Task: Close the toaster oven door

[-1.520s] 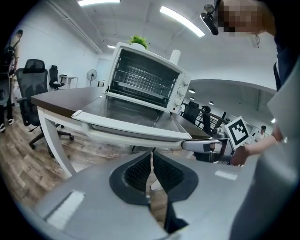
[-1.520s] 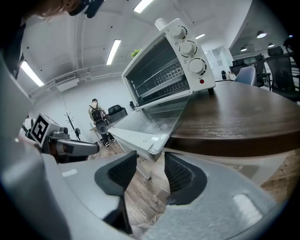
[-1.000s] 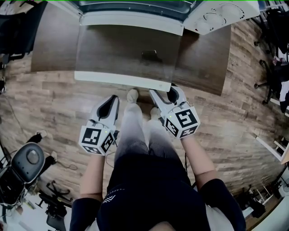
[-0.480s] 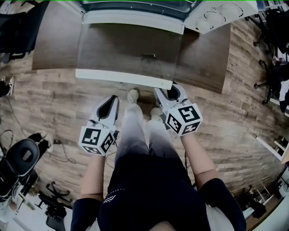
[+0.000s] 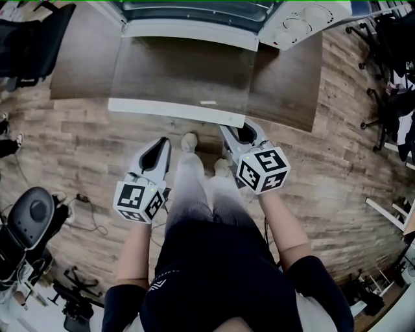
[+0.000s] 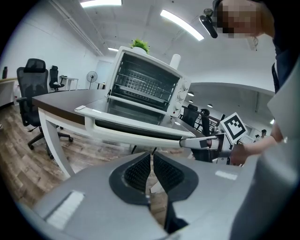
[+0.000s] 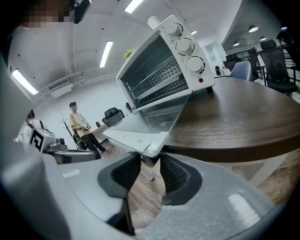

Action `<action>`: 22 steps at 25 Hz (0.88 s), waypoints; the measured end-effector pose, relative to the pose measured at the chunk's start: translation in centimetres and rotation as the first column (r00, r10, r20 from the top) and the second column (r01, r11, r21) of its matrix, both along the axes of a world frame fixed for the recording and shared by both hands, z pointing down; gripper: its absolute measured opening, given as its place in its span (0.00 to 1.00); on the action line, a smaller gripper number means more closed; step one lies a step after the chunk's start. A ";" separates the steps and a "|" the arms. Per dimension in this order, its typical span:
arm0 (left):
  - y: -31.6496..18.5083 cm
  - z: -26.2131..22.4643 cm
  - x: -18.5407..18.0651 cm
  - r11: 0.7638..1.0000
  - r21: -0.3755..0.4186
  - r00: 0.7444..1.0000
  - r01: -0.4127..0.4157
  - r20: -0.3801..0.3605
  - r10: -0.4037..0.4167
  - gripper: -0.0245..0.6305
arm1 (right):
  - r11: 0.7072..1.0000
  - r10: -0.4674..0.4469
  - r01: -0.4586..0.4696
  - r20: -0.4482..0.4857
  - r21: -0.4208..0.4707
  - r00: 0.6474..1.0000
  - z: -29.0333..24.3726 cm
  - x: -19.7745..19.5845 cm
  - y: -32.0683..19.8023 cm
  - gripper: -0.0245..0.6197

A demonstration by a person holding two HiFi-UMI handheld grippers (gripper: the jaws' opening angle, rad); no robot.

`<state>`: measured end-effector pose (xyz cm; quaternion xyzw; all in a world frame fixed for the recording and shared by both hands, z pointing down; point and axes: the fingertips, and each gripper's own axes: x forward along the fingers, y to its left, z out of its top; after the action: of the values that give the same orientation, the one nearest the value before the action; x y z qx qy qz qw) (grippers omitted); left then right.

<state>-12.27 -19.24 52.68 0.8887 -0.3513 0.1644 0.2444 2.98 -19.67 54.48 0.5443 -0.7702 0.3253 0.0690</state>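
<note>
just one toaster oven [image 5: 214, 19], one door [image 5: 181, 71]

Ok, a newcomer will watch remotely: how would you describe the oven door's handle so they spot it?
On the dark wooden table stands a white toaster oven, its glass door folded down flat. The handle is the long white bar on the door's near edge; unlike the oven's white frame, it juts past the table's edge.

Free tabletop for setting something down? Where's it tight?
Free: bare table left of the toaster oven and open door; smaller strip right of the door, in front of the knobs. Tight: centre, where the door overhangs the front edge, right gripper clamped on its right corner.
</note>
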 end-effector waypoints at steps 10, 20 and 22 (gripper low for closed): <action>-0.6 -2.5 0.7 0.999 0.050 1.000 -0.002 -0.030 0.004 0.10 | 1.000 -0.021 0.021 0.013 0.023 1.000 -3.1 -0.2 0.4 0.23; -1.0 -5.1 1.5 0.995 0.103 0.998 -0.003 -0.059 0.009 0.10 | 0.994 -0.037 0.039 -0.020 0.106 0.999 -7.6 0.2 0.1 0.25; -1.1 -5.4 1.5 0.994 0.110 0.998 -0.006 -0.063 0.013 0.10 | 0.993 -0.034 0.036 -0.018 0.116 0.999 -8.1 0.2 -0.1 0.25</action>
<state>-10.73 -20.34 47.33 0.9073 -0.3477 0.1176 0.2053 3.21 -19.73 46.35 0.5364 -0.7967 0.2741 0.0490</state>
